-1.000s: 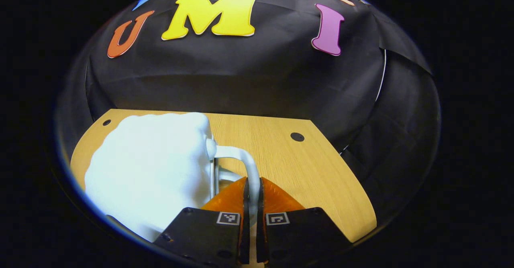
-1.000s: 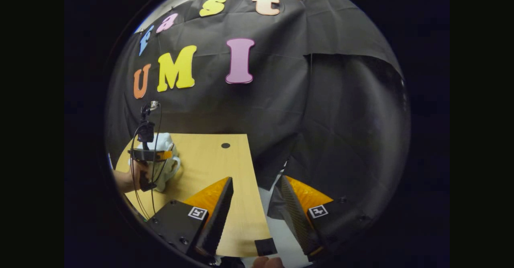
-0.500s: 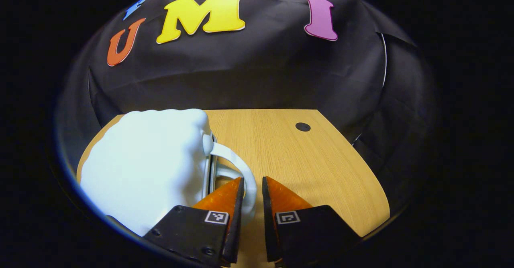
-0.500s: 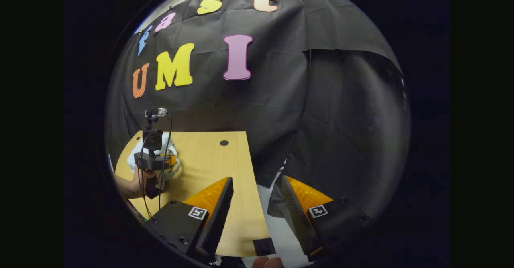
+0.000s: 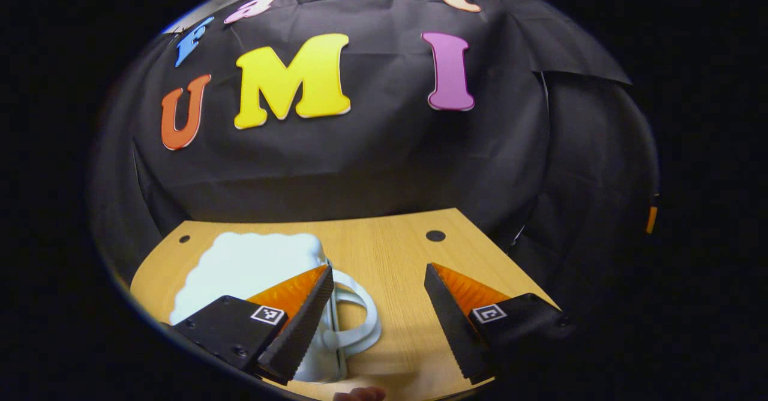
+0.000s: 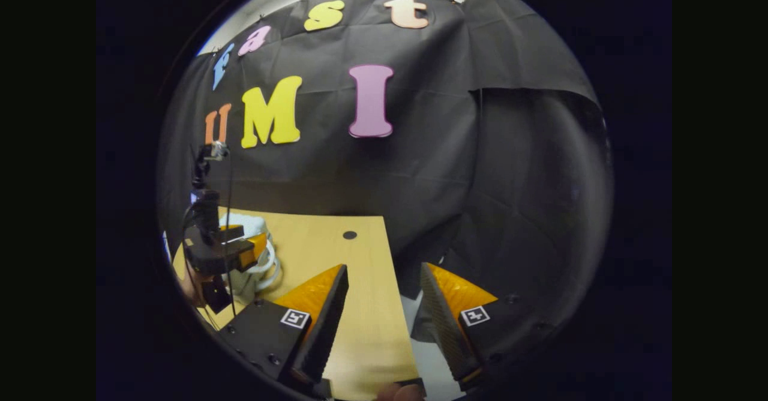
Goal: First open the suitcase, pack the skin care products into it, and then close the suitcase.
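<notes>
In the left gripper view the left gripper hangs over the wooden table with its jaws spread wide and holding nothing. The white, scallop-edged suitcase lies closed on the table's left part, partly behind that gripper's left finger, and its looped white handle sits in the gap between the two fingers, touched by neither. A round dark hole marks the table farther back. The right gripper view looks from farther off: the right gripper has its jaws wide and empty above the table's near right edge, well apart from the suitcase, and it shows the left gripper from the side, just in front of the suitcase.
</notes>
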Action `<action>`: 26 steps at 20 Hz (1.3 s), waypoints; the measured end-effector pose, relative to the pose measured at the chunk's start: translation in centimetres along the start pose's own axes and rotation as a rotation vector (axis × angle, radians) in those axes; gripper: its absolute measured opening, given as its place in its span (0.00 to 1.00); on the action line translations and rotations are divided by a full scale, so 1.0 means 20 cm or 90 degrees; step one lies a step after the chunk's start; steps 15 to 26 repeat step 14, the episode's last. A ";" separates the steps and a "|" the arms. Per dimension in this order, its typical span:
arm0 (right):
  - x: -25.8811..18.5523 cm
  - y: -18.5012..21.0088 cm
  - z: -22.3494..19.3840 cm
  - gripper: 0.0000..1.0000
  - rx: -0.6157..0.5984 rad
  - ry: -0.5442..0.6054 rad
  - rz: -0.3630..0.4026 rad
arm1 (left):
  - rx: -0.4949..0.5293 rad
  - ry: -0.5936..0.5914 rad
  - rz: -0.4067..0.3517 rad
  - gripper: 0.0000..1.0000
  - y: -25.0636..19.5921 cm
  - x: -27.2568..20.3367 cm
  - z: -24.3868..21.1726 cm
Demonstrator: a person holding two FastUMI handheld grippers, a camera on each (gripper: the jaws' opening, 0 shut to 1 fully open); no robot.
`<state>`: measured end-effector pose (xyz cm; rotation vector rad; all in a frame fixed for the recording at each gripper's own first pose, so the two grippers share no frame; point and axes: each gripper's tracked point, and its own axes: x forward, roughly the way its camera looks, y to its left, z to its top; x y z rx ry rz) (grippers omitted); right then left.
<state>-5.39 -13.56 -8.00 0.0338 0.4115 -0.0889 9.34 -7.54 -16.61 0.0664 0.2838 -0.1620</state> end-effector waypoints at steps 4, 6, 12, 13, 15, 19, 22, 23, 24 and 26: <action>0.08 0.26 0.17 0.73 -0.005 -0.062 0.053 | -0.048 -0.085 0.033 0.97 0.15 -0.27 0.31; 0.10 0.38 0.25 0.73 -0.012 -0.090 0.071 | -0.069 -0.104 0.046 0.97 0.21 -0.39 0.39; 0.05 0.64 0.40 0.73 -0.015 -0.157 0.104 | -0.076 -0.145 0.078 0.96 0.43 -0.56 0.48; 0.04 0.66 0.42 0.73 -0.015 -0.168 0.101 | -0.077 -0.151 0.086 0.97 0.45 -0.58 0.49; 0.03 0.67 0.44 0.72 -0.016 -0.178 0.096 | -0.077 -0.158 0.093 0.97 0.47 -0.59 0.49; 0.03 0.67 0.44 0.72 -0.016 -0.178 0.096 | -0.077 -0.158 0.093 0.97 0.47 -0.59 0.49; 0.03 0.67 0.44 0.72 -0.016 -0.178 0.096 | -0.077 -0.158 0.093 0.97 0.47 -0.59 0.49; 0.03 0.67 0.44 0.72 -0.016 -0.178 0.096 | -0.077 -0.158 0.093 0.97 0.47 -0.59 0.49; 0.03 0.67 0.44 0.72 -0.016 -0.178 0.096 | -0.077 -0.158 0.093 0.97 0.47 -0.59 0.49; 0.03 0.67 0.44 0.72 -0.016 -0.178 0.096 | -0.077 -0.158 0.093 0.97 0.47 -0.59 0.49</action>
